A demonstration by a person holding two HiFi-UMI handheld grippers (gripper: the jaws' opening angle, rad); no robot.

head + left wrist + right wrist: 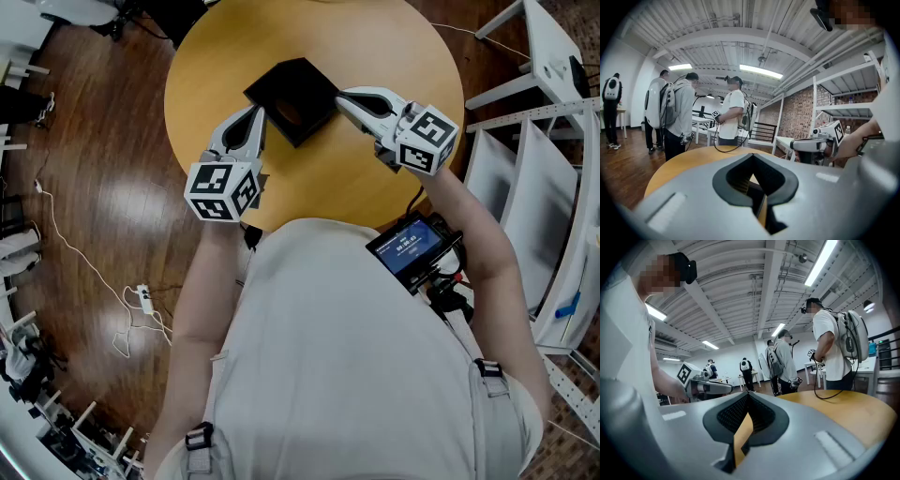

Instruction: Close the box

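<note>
The round table is viewed steeply from overhead by the head view and skimmed closely, from opposite sides, by both gripper views.

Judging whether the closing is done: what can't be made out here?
- Head view: black box lid seam, lost in uniform dark.
- Left gripper view: box, mostly behind fingers.
- Right gripper view: box, behind fingers.
- Head view: screen text, too small.

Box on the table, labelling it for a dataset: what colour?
The box is black; head view shows best.
</note>
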